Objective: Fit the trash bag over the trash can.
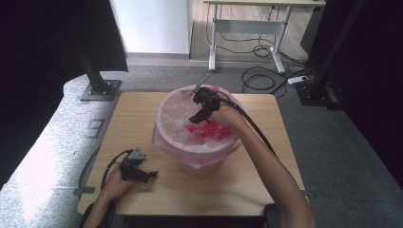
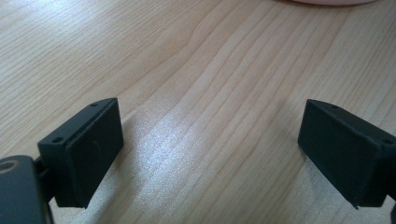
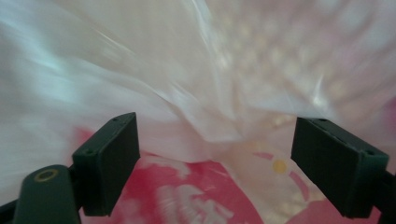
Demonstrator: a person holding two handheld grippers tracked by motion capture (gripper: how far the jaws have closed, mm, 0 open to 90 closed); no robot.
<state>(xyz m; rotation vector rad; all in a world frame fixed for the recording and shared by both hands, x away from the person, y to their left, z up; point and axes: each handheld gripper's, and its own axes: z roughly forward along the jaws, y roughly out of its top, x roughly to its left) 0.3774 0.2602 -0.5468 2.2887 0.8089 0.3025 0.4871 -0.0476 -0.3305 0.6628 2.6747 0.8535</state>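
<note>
Hovering wide open and empty inside the lined bin [image 1: 197,127], the right gripper [image 1: 201,113] faced the red wrapper [image 1: 209,129] at its bottom — likely next lowering to grasp; the left gripper [image 1: 140,173] rested open on the table [image 1: 142,114].

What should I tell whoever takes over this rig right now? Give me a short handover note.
Left gripper: open, nothing between its jaws, low over the wooden table near its front left.
Right gripper: open, holding nothing, inside the mouth of the pink bin, pointing down at the red patterned item.
The translucent bag liner sits in the bin, its edge folded over the rim.
Done: liner looks fitted, red item lies inside.
Left: unclear; probably settling the liner or the item, then withdrawing the right gripper.
</note>
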